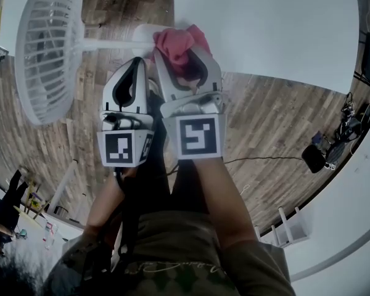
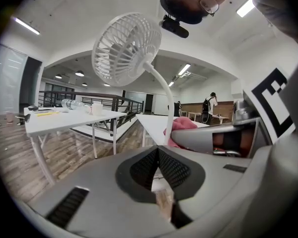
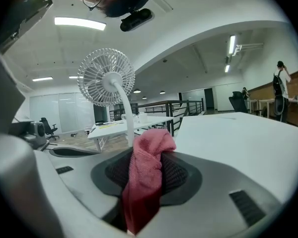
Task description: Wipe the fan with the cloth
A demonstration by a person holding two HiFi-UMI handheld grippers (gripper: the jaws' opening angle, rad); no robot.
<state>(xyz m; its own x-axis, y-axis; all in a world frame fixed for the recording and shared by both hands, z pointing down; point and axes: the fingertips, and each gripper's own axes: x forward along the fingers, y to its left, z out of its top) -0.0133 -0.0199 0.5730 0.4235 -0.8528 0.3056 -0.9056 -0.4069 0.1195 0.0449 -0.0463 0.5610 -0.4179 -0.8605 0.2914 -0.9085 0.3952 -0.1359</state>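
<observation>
Both forearms reach forward side by side. The left gripper is closed on nothing. The right gripper pinches a pink cloth just beside the white fan's stem. Only the gripper views show a distant standing person.

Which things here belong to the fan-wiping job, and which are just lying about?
Job: fan; pink cloth, clamped in right gripper; left gripper, shut and empty.
Lying about: bottle and cup on far table; black gear on floor.
</observation>
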